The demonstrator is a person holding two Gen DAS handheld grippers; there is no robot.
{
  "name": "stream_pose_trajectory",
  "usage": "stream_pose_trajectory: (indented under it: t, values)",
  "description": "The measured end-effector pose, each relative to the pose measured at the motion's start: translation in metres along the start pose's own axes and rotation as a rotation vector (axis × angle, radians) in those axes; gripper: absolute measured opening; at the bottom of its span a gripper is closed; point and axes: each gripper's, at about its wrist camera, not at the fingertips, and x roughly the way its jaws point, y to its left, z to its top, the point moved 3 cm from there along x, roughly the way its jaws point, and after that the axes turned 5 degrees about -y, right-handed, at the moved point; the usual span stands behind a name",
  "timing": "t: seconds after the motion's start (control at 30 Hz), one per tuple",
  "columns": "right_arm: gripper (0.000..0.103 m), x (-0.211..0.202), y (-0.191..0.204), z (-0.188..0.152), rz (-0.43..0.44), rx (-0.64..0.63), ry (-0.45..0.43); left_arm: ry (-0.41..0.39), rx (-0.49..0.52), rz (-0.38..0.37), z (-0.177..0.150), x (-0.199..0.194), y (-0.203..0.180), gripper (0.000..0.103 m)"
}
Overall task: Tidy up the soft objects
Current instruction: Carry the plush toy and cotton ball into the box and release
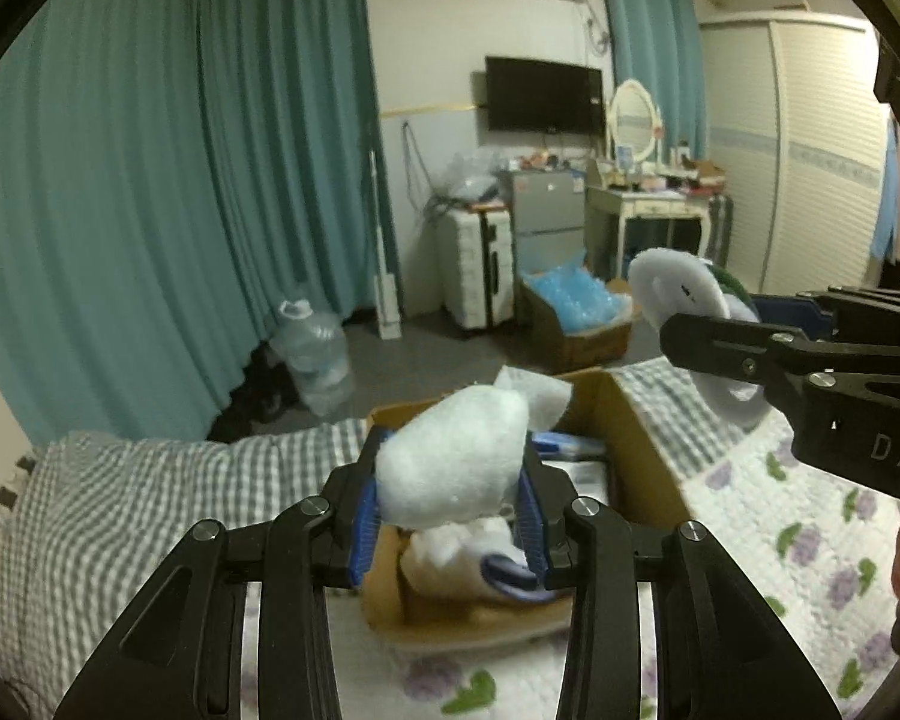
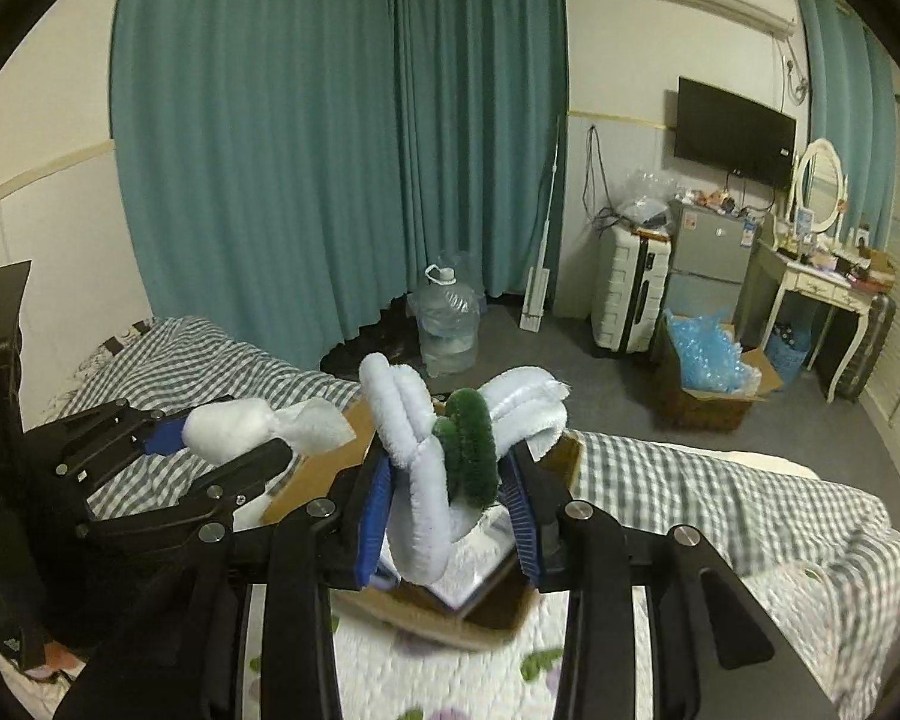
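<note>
teal curtains [image 2: 330, 150], wall TV [image 1: 545, 95], grey floor [image 2: 600, 384]

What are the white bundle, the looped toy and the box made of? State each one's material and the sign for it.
White bundle: looks like soft fleece or plush; matte, fuzzy, dented by the jaws.
Looped toy: seemingly chenille-like plush, white and green; ribbed, fluffy pile.
Box: corrugated cardboard, apparently; plain brown, stiff flat walls.

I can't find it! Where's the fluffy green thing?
The fluffy green piece is pinched with pale blue plush in the right gripper, above the cardboard box on the bed.
</note>
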Motion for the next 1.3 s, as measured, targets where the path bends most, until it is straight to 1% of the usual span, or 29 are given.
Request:
stream_pose_trajectory:
  t: [0.13, 0.3, 0.4, 0.53, 0.57, 0.6, 0.67, 0.7, 0.73, 0.77, 0.8, 0.83, 0.87, 0.93, 1.0, 1.07, 1.17, 1.3]
  values:
    - [0.035, 0.051, -0.01, -0.003, 0.004, 0.014, 0.038, 0.03, 0.006, 0.007, -0.009, 0.044, 0.007, 0.038]
    - [0.035, 0.103, -0.02, -0.014, 0.012, 0.012, 0.086, 0.074, -0.01, -0.005, -0.023, 0.085, 0.013, 0.038]
    - [0.035, 0.13, -0.024, -0.023, 0.018, 0.009, 0.105, 0.082, 0.008, -0.013, -0.031, 0.1, 0.012, 0.042]
    - [0.037, 0.15, -0.036, -0.035, 0.038, 0.054, 0.113, 0.077, 0.034, -0.013, -0.038, 0.109, 0.01, 0.042]
    - [0.037, 0.153, -0.037, -0.036, 0.039, 0.061, 0.115, 0.086, 0.037, -0.003, -0.041, 0.111, 0.01, 0.045]
    - [0.04, 0.157, -0.039, -0.039, 0.037, 0.063, 0.121, 0.093, 0.037, 0.0, -0.041, 0.113, 0.009, 0.049]
    - [0.052, 0.162, -0.04, -0.042, 0.026, 0.062, 0.132, 0.098, 0.03, 0.001, -0.042, 0.116, 0.01, 0.053]
    - [0.064, 0.163, -0.041, -0.043, 0.017, 0.065, 0.133, 0.097, 0.024, 0.006, -0.042, 0.115, 0.01, 0.061]
    - [0.069, 0.162, -0.042, -0.044, 0.01, 0.071, 0.129, 0.093, 0.02, 0.016, -0.04, 0.115, 0.01, 0.066]
    - [0.071, 0.16, -0.044, -0.043, 0.01, 0.077, 0.124, 0.09, 0.024, 0.022, -0.038, 0.114, 0.008, 0.077]
    - [0.072, 0.158, -0.046, -0.042, 0.01, 0.082, 0.118, 0.074, 0.038, 0.03, -0.035, 0.11, 0.005, 0.081]
    - [0.073, 0.155, -0.047, -0.04, 0.004, 0.086, 0.113, 0.05, 0.055, 0.045, -0.032, 0.104, 0.003, 0.081]
    - [0.077, 0.15, -0.048, -0.037, -0.005, 0.089, 0.104, 0.031, 0.068, 0.06, -0.029, 0.099, 0.003, 0.081]
    - [0.077, 0.136, -0.052, -0.028, -0.019, 0.096, 0.079, -0.001, 0.085, 0.103, -0.021, 0.086, 0.003, 0.081]
    - [0.077, 0.121, -0.054, -0.02, -0.028, 0.102, 0.061, -0.017, 0.066, 0.111, -0.012, 0.072, 0.008, 0.081]
    - [0.077, 0.099, -0.056, -0.009, -0.043, 0.105, 0.042, -0.039, 0.033, 0.103, -0.001, 0.05, 0.015, 0.081]
    - [0.077, 0.056, -0.054, 0.012, -0.068, 0.103, -0.002, -0.093, -0.003, 0.106, 0.022, 0.004, 0.022, 0.081]
    - [0.081, -0.018, -0.044, 0.045, -0.115, 0.072, -0.071, -0.202, -0.001, 0.124, 0.057, -0.073, 0.028, 0.082]
